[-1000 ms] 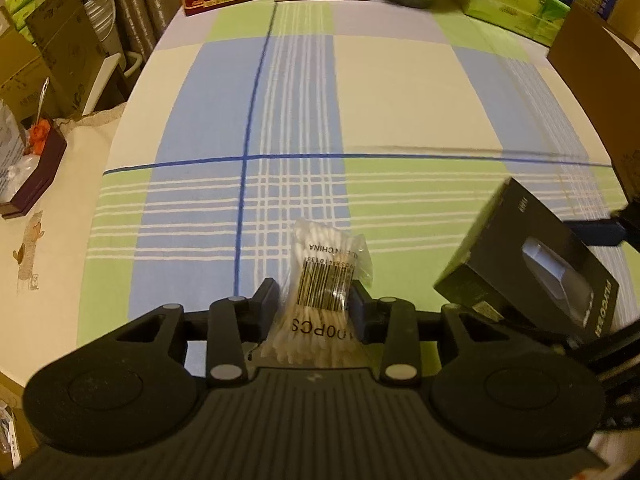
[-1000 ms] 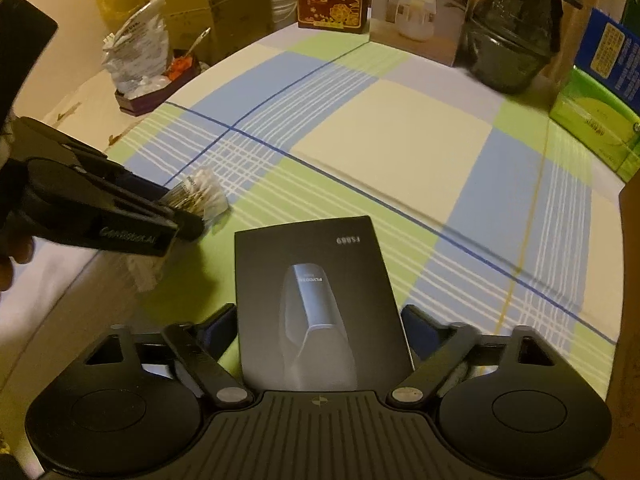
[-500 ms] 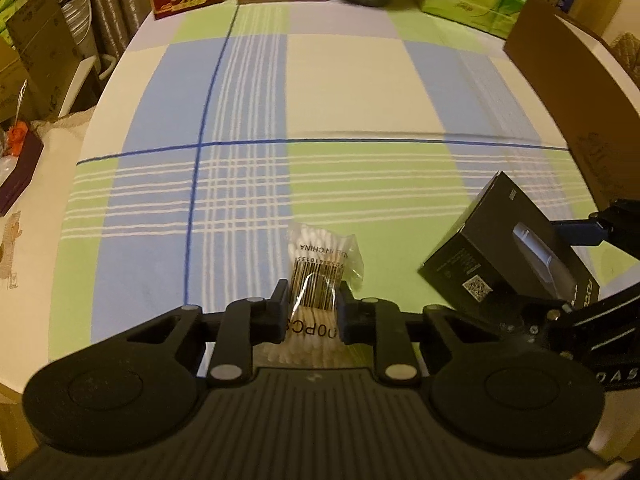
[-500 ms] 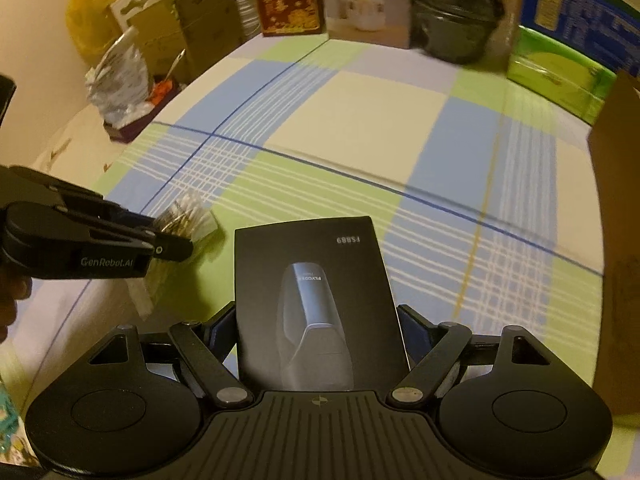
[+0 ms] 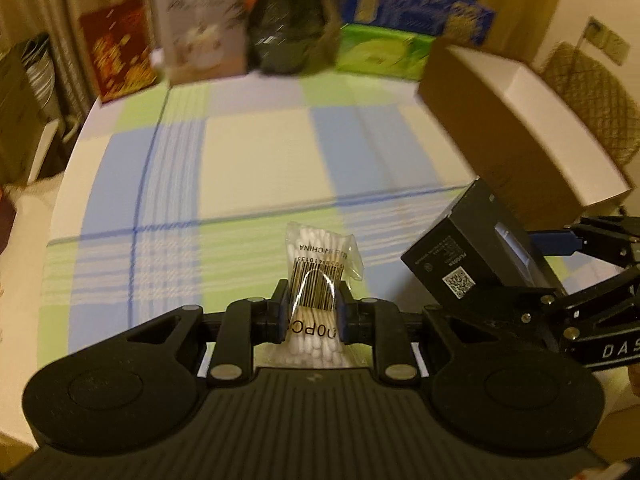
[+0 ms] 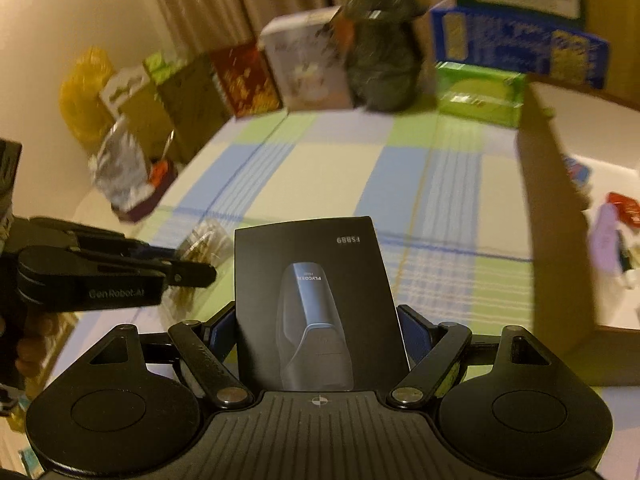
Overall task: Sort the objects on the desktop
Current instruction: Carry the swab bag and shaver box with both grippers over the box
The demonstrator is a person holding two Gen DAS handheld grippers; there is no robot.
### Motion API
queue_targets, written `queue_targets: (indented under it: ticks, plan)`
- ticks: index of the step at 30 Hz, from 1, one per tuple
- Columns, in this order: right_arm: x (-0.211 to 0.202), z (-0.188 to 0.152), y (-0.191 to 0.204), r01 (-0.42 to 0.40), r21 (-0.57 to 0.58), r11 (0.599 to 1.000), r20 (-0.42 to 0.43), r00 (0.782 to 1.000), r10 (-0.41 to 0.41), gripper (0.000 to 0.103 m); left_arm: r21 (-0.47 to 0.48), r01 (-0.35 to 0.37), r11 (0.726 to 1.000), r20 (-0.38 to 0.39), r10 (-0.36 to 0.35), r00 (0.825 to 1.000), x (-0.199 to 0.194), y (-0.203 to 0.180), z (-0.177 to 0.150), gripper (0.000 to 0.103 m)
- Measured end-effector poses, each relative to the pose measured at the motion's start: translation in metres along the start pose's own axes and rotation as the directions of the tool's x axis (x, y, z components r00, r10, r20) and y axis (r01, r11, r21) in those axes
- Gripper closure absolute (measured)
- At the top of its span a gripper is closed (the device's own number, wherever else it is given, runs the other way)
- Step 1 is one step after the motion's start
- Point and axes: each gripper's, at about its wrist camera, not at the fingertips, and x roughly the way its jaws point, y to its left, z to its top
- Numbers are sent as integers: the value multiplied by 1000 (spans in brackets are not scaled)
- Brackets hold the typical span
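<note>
My left gripper (image 5: 312, 312) is shut on a clear bag of cotton swabs (image 5: 316, 272) with a barcode label, held above the checked tablecloth (image 5: 260, 160). In the right wrist view the same gripper (image 6: 208, 270) comes in from the left with the swab bag (image 6: 204, 240). My right gripper (image 6: 316, 328) is shut on a black shaver box (image 6: 312, 280) printed with a grey shaver, lifted off the table. In the left wrist view that black box (image 5: 472, 252) hangs at the right, with the right gripper's fingers (image 5: 592, 236) around it.
An open cardboard box (image 5: 512, 128) stands at the right; its inside (image 6: 612, 216) holds several small items. Along the far table edge stand a red box (image 5: 120, 52), a white carton (image 5: 200, 36), a dark bag (image 5: 292, 20) and green and blue packs (image 5: 384, 52). Clutter (image 6: 128, 168) sits off the left edge.
Both grippers rose off the tablecloth with their loads and tilted up, so the far boxes and the cardboard box now show more. The left jaws squeezed tighter on the swab bag.
</note>
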Motion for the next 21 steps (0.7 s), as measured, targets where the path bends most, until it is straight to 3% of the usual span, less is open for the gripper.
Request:
queue_targets:
  ticks: [10, 21]
  plan:
    - [-87, 9, -62, 91, 109, 990, 151, 983, -107, 25, 110, 132, 985, 67, -140, 988, -6, -86, 39, 85]
    - [-142, 34, -167, 244, 200, 949, 213, 934, -285, 25, 197, 222, 955, 95, -244, 965, 22, -193, 90, 85]
